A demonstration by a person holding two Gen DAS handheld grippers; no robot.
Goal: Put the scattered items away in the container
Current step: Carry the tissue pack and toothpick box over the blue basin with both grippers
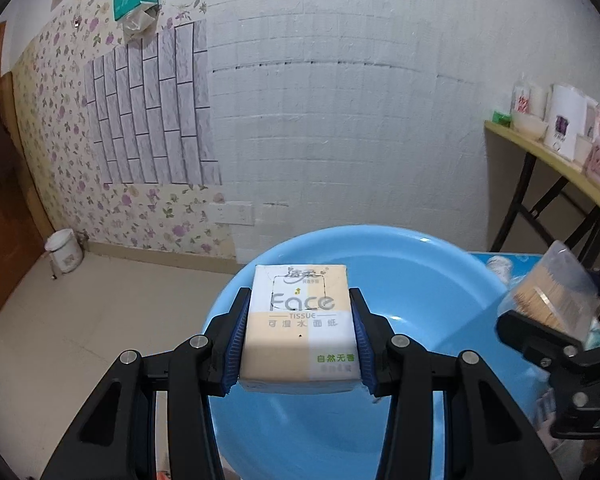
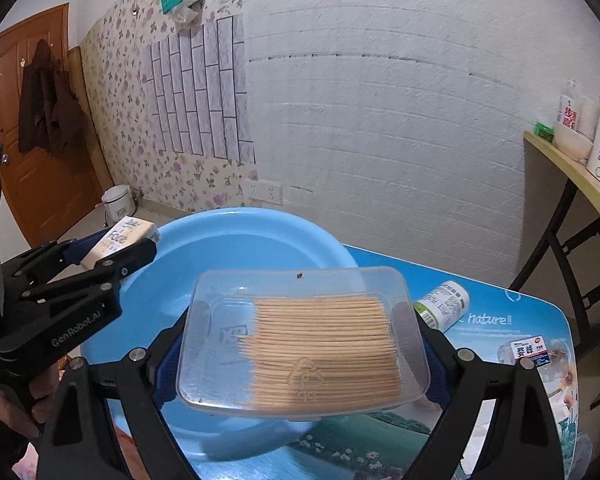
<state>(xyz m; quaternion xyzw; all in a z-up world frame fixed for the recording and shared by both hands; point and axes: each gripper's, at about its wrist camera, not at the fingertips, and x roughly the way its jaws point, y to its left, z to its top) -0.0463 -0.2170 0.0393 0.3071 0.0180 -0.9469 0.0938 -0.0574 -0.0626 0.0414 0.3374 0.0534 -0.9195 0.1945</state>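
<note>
The blue basin [image 2: 236, 240] is the biggest thing here; it sits on the picture-printed surface [image 2: 500, 320], and the part of its inside that shows is empty, so I judge the tidying is at its beginning. The right gripper [image 2: 300, 344] has its fingers clenched wide on a clear toothpick box [image 2: 304, 340], held over the near rim of the basin. The left gripper [image 1: 298, 332] grasps a tissue pack [image 1: 298, 320] above the basin. Both still need to be dropped in. 2 smaller items wait on the surface: a white bottle [image 2: 444, 304] lying down and a small packet [image 2: 528, 350].
</note>
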